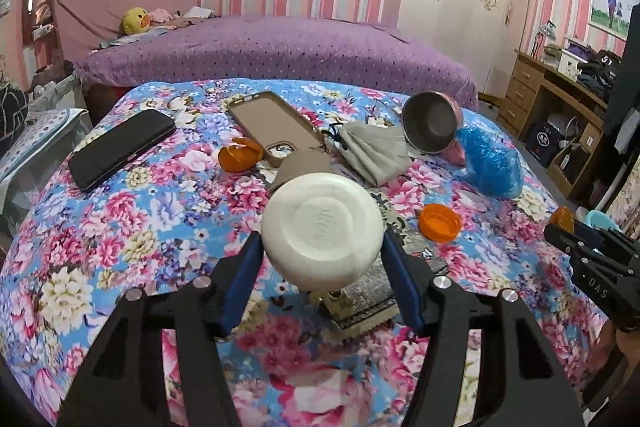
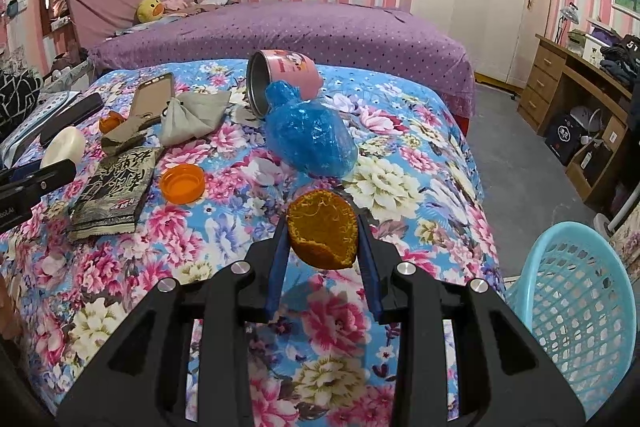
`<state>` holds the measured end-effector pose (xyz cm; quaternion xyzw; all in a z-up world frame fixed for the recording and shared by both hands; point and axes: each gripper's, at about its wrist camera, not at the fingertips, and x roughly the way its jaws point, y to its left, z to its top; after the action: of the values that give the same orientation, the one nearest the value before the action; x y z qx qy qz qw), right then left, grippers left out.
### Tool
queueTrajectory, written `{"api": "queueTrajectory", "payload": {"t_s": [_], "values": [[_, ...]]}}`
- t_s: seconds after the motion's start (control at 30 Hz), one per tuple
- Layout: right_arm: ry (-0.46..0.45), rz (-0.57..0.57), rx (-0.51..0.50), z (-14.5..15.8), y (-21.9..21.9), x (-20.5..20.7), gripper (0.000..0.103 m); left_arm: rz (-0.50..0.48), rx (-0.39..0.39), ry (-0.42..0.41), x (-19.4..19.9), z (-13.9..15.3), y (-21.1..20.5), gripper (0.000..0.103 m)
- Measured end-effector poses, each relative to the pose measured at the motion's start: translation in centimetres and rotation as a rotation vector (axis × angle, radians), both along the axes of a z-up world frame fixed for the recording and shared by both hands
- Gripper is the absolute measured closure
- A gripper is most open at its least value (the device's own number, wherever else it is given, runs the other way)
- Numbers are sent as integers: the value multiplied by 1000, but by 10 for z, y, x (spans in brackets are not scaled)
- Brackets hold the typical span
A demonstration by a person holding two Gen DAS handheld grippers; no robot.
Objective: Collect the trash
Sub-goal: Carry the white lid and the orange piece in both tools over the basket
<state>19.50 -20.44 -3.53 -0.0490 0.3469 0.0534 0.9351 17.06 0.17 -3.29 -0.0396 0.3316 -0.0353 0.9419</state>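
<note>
My left gripper (image 1: 322, 247) is shut on a white round container (image 1: 322, 229), held above the floral bedspread (image 1: 120, 227); it also shows in the right wrist view (image 2: 64, 147). My right gripper (image 2: 323, 239) is shut on a hollow orange peel (image 2: 322, 233), held over the bedspread (image 2: 400, 187); it shows at the right edge of the left wrist view (image 1: 560, 223). A blue plastic bag (image 2: 310, 135), an orange cap (image 2: 182, 183), a dark snack packet (image 2: 110, 195) and a second orange peel piece (image 1: 239, 155) lie on the bedspread.
A light blue plastic basket (image 2: 576, 307) stands on the floor at the right of the bed. A pink metal cup (image 2: 280, 77) lies on its side. A black phone (image 1: 120, 147), a tan phone case (image 1: 272, 125) and a grey pouch (image 1: 368, 151) lie nearby.
</note>
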Motion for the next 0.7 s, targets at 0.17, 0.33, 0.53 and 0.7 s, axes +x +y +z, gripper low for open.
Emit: {"api": "queueTrajectory", "payload": {"t_s": [0.17,0.33,0.53,0.7], "values": [[-18,8,-8,6,-6,-9,70,9,-3,-23,-10,6,-7,43],[-36,-8,2,12,-20,-16,70,-14,-19,-23,-13,9,-23,43],[-54,-34,13,20,-42,-24,70,-38,25,-55,-17,18,-47,43],[-64,-70,19,24,-67,-32,70,-52,5,-52,-23,20,-66,43]]}}
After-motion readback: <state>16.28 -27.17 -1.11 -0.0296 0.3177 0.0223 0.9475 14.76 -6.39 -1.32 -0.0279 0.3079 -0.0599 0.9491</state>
